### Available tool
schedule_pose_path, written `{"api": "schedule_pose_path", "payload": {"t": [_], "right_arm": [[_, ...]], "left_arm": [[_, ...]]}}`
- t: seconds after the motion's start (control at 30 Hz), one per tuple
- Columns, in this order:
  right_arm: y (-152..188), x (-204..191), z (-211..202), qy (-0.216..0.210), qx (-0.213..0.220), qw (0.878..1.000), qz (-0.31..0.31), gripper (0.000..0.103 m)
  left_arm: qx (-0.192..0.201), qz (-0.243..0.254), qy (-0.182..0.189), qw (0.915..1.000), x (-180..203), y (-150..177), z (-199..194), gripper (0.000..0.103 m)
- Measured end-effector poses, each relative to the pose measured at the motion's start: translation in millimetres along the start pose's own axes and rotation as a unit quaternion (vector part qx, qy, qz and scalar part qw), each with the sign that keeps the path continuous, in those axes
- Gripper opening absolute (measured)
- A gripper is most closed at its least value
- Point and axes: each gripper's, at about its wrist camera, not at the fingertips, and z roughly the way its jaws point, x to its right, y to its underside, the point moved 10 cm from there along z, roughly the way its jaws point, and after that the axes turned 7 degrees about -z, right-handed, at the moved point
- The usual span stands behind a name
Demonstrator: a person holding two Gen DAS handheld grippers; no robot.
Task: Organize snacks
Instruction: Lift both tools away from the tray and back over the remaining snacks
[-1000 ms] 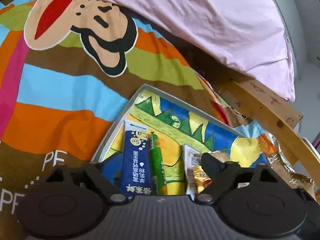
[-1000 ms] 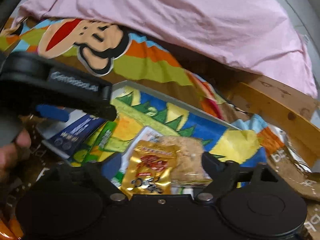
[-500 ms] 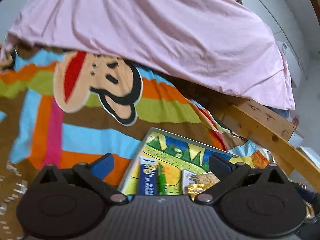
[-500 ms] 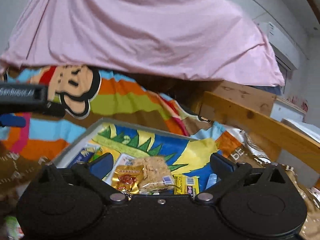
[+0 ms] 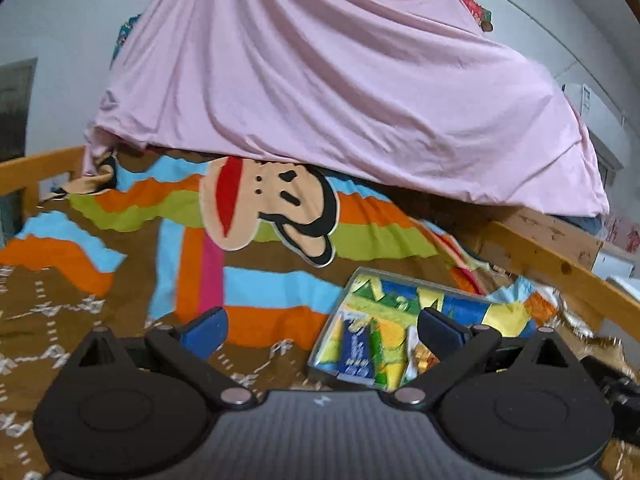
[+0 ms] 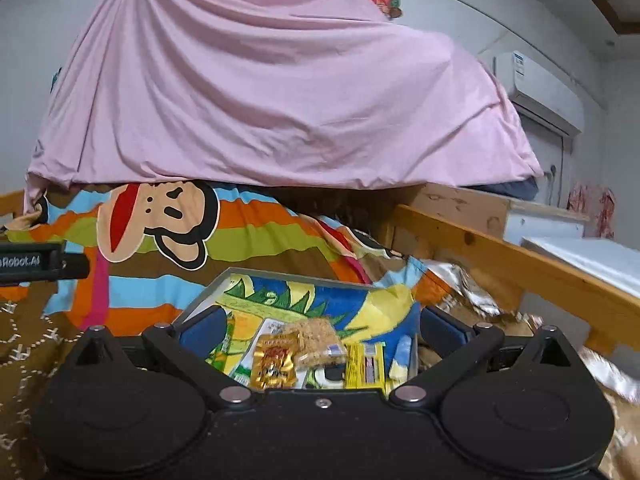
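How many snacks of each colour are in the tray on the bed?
Dark blue flat packet: 1
Thin green stick pack: 1
White paper packet: 1
Shiny gold foil packet: 1
Brown crumbly bar in clear wrap: 1
Yellow flat packet: 1
Total: 6 that can be told apart; others may be hidden.
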Motion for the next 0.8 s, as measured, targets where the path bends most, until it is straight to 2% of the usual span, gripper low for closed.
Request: {"api": "schedule_pose_path", "payload": {"t": [0.23, 0.4, 0.57, 0.67, 0.8], "right_arm": [[34, -6, -42, -0.018, -0.034, 0.999, 0.029, 0.102], [48, -15, -69, -0.030, -0.039, 0.998, 0.028, 0.102], [61, -22, -94, -0.034, -0.046, 0.998, 0.021, 0.102], [67, -28, -105, -0.039, -0.052, 0.998, 0.017, 0.102], [79, -38, -114, -0.046, -0.072, 0.996, 0.015, 0.102]], "left_arm": [[-0.036, 0.019, -0.025, 0.9989, -23, 31, -45, 0.103], [-0.046, 0.037, -0.031, 0.9978, -33, 50, -72, 0.103], [-0.076, 0.051, -0.032, 0.9953, -38, 70, -91, 0.103], [-0.114, 0.065, -0.034, 0.9908, -40, 88, -97, 0.103], [-0.124, 0.073, -0.044, 0.9886, -42, 95, -102, 0.102]]}}
